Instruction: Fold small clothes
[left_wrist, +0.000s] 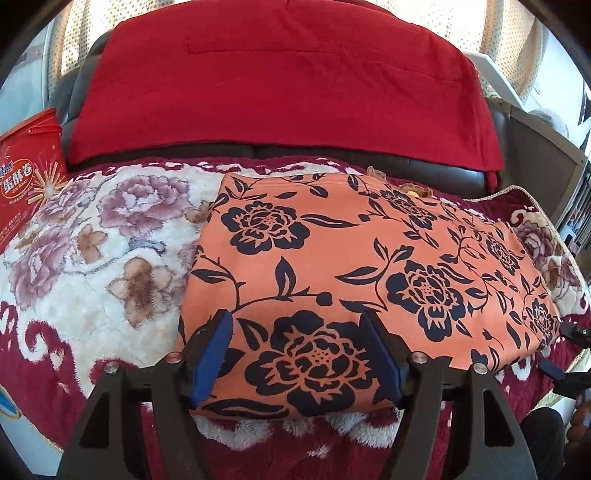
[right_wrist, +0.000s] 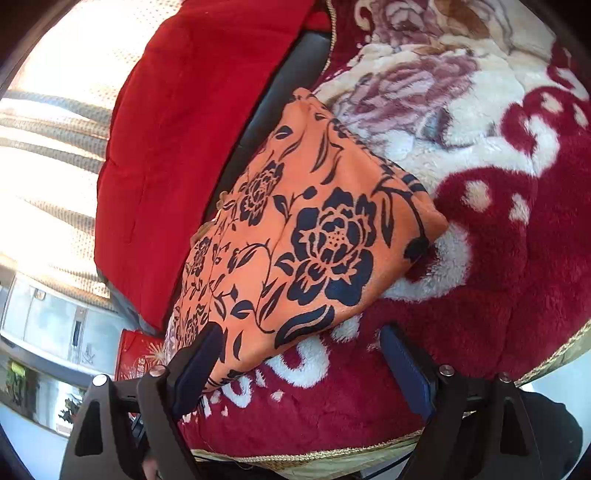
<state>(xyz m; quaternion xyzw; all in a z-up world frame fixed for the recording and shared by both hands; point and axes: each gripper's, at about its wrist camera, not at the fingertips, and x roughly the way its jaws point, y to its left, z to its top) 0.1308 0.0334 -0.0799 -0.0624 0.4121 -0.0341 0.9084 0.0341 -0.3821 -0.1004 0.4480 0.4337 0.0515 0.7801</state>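
Left wrist view, bottom of frame: left gripper (left_wrist: 297, 354) is sitting w/ jaws spread wide, blue pads (left_wrist: 212, 360) standing apart over the near edge of the orange floral cloth (left_wrist: 351, 266). Nothing is being pinched; the fabric is lying flat btwn and beyond the fingers, not gathered up. The cloth is lying folded into a rough rectangle, black flower print facing up, filling the centre and right of the frame. Under it, a plush red-and-cream blanket (left_wrist: 92, 258) is spreading out to the left and along the bottom. At the far right edge, the black tips of the right gripper (left_wrist: 570, 349) are poking in just beside the cloth's right corner. Further back, a red cushion (left_wrist: 280, 81) is leaning across the top half of the frame against a dark seat back (left_wrist: 461, 173). A red snack box (left_wrist: 27, 181) is standing at the left edge, beside the blanket.

Right wrist view, tilted: the right gripper (right_wrist: 303, 354) is also holding its jaws wide apart, gripping nothing. Its left pad (right_wrist: 195, 373) is overlapping the cloth's (right_wrist: 314, 236) lower corner in the picture; can't tell if it's touching. The right pad is hanging over bare blanket (right_wrist: 498, 240). The cloth is running diagonally from bottom centre up toward the top centre. The cushion (right_wrist: 177, 147) is sitting beyond it at upper left, w/ bright curtains (right_wrist: 55, 147) glowing behind at far left.
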